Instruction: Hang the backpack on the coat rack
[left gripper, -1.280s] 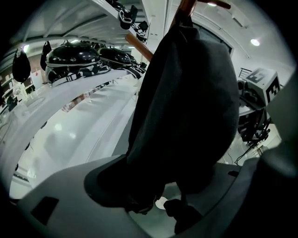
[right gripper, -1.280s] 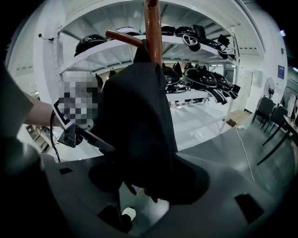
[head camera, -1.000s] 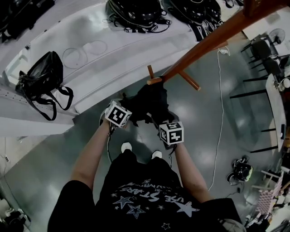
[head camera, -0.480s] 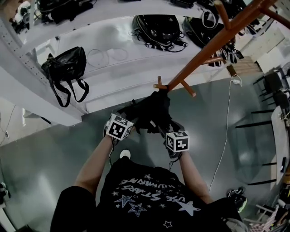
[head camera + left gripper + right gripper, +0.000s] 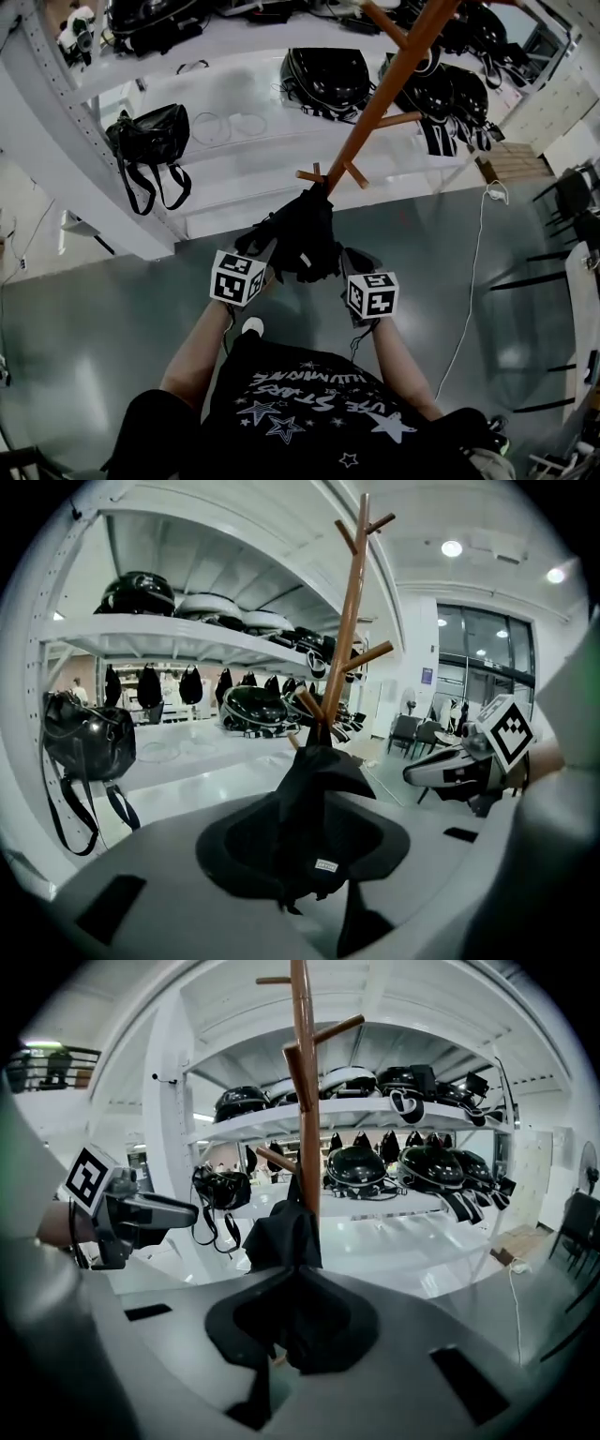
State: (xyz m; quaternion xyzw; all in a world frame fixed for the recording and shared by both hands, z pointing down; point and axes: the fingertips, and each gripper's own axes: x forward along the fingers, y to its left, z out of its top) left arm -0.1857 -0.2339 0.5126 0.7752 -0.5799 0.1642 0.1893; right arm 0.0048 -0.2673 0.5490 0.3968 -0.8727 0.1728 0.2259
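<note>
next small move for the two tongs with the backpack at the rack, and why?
Probably lift slightly and ease the backpack's top over the low peg of the coat rack. The left tongs and right tongs have just closed on its black fabric; its top peaks right below that peg, and no view shows it hooked.

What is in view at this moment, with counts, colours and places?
backpack: one, black, held up at the coat rack's lowest pegs
coat rack: one, brown wood, in front of the shelving
shelving: one unit, white, behind the rack
handbag: one, black, shelving's left end, straps dangling
bags: several, black, on the shelves
cable: one, white, on the grey floor
left hand-held gripper: one, grey, jaws just closed further, backpack fabric between them
right hand-held gripper: one, grey, jaws just closed on backpack fabric
person: one, black T-shirt, bottom of head view
</note>
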